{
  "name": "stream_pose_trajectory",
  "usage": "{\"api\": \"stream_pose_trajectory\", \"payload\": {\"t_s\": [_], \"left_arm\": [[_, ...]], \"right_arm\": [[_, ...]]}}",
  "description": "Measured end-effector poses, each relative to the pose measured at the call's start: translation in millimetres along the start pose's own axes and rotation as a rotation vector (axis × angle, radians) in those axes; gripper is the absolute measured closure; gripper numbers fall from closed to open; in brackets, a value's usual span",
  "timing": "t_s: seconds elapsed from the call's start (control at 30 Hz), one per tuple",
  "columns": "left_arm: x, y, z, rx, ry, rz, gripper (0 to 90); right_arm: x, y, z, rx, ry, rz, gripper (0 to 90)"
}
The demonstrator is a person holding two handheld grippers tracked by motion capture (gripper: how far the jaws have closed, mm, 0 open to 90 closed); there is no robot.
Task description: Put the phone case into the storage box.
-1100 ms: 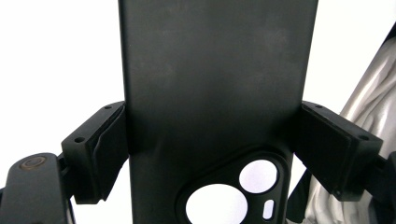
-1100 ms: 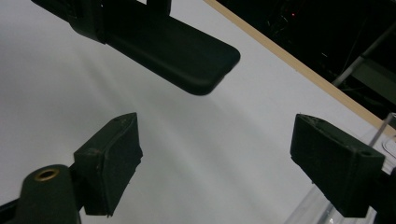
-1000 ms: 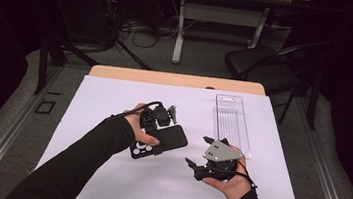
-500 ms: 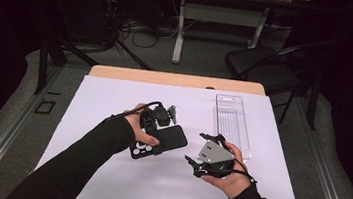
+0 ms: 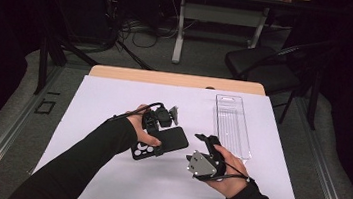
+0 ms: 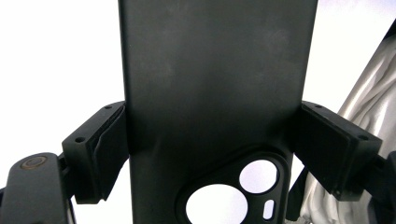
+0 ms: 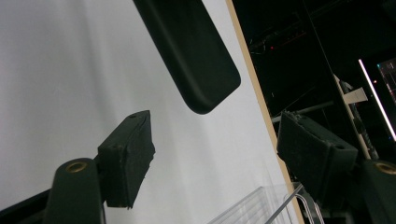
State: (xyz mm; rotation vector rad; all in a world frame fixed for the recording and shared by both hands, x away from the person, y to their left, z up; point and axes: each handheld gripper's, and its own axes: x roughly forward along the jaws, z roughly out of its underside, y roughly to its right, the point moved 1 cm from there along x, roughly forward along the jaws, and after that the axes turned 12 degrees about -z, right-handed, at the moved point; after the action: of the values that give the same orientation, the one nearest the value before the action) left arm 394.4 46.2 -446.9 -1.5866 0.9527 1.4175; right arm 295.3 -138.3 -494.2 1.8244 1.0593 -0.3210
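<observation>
1. Our left claw (image 5: 159,137) squeezes the black phone case (image 5: 164,142) by its sides, near the middle of the white desk (image 5: 114,97).
2. Our right claw (image 5: 206,142) is wide apart, just right of the case.

Dark room; grey floor (image 5: 7,110); black chair (image 5: 261,69); cables (image 5: 137,29) behind table (image 5: 176,79).

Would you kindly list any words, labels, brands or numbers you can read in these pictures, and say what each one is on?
No text can be read anywhere.
Black phone case, held in the left claw: plain back, no brand or lettering.
Clear plastic tray: no label to make out.
Right claw: bare pads, no marking.
White table cover: blank.
</observation>
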Motion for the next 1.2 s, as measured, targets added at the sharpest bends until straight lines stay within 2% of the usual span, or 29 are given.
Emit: {"api": "stream_pose_trajectory", "payload": {"t_s": [0.07, 0.17, 0.2, 0.47, 0.67, 0.8, 0.93, 1.13, 1.2], "left_arm": [[0.4, 0.3, 0.0, 0.0, 0.0, 0.001, 15.1], [0.2, 0.6, 0.0, 0.0, 0.001, 0.004, 15.1], [0.0, 0.6, 0.0, -0.001, 0.0, 0.007, 15.1], [0.1, 1.6, -1.3, 0.002, -0.003, 0.007, 15.1], [-0.5, 3.6, -3.9, 0.007, 0.005, 0.013, 15.2], [-0.4, 4.8, -6.1, 0.012, 0.003, 0.014, 15.2], [0.7, 6.3, -8.4, 0.016, -0.001, 0.02, 15.2], [1.0, 9.4, -12.4, 0.024, 0.002, 0.028, 15.2], [1.1, 10.5, -13.8, 0.023, 0.008, 0.024, 15.2]], "right_arm": [[1.0, -0.6, -0.4, -0.019, -0.005, 0.0, 27.3], [0.9, -1.9, -0.8, -0.014, -0.013, -0.001, 28.6], [0.8, -0.8, -1.3, -0.039, -0.014, 0.003, 29.4], [-0.2, -1.3, -4.2, -0.103, -0.028, 0.027, 32.2], [2.2, -5.4, -5.4, -0.103, -0.033, 0.032, 30.6], [3.1, -4.4, -6.1, -0.139, -0.029, 0.041, 29.7], [3.7, -5.9, -5.6, -0.141, -0.029, 0.043, 31.4], [6.0, -6.1, -5.7, -0.207, -0.046, 0.044, 33.4], [6.8, -7.6, -5.6, -0.195, -0.052, 0.045, 34.2]]}}
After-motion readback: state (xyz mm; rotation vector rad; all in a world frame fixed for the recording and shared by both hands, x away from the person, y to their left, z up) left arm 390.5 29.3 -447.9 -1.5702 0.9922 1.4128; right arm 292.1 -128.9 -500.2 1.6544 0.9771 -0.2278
